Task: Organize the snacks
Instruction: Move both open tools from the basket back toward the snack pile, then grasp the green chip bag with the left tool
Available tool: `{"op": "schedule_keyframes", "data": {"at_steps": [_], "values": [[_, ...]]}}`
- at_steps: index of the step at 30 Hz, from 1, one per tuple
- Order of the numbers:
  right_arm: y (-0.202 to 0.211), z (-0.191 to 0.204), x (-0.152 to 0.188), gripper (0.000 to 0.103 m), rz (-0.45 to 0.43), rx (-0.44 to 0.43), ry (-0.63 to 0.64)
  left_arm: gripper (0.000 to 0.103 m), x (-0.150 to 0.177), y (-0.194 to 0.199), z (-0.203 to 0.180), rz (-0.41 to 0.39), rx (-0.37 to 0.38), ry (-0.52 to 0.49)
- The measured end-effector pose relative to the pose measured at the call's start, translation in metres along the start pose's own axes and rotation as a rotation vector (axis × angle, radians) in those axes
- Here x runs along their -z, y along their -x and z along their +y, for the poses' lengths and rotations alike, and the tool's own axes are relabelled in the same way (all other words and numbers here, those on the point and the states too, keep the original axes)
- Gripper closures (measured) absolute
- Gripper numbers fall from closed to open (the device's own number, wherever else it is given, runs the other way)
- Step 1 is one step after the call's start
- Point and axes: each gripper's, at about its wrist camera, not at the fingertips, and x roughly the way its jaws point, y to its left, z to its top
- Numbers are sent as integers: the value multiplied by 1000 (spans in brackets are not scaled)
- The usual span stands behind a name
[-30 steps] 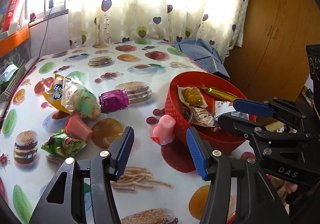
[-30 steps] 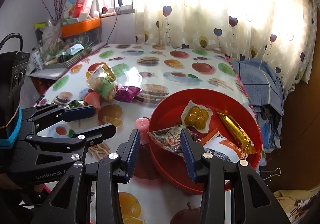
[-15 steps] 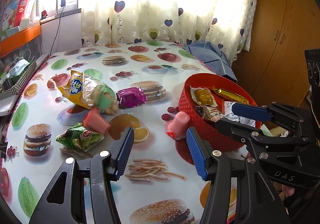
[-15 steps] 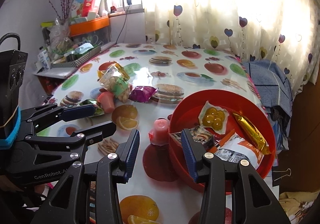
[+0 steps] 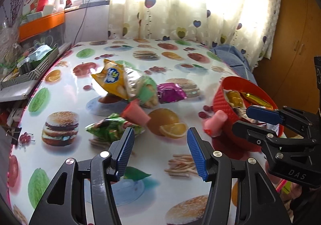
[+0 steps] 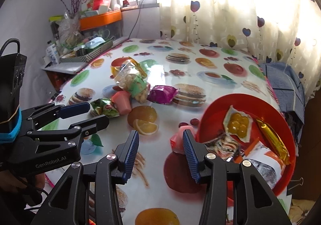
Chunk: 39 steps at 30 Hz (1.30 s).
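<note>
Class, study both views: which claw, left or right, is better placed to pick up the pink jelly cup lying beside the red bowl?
Right. The open right claw hovers beside the pink jelly cup at the red plastic bowl; the open left claw sits further left.

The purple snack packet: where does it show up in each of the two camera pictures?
Left wrist view: the purple snack packet lies just above centre, right of the yellow chip bag.
Right wrist view: it sits at centre, left of the printed burger.
Shared landmark: the red basket, to its right in both.
</note>
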Motion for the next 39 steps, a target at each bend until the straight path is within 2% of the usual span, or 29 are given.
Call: {"op": "schedule_keyframes", "data": {"at_steps": [21, 30, 39], "values": [[-56, 44, -25, 58, 53, -124, 85, 47, 8, -11, 65, 34, -126, 103], [-63, 44, -27, 57, 67, -132, 87, 47, 8, -20, 79, 47, -122, 128], [-70, 41, -25, 56, 89, -127, 83, 47, 4, -27, 88, 45, -69, 135]]}}
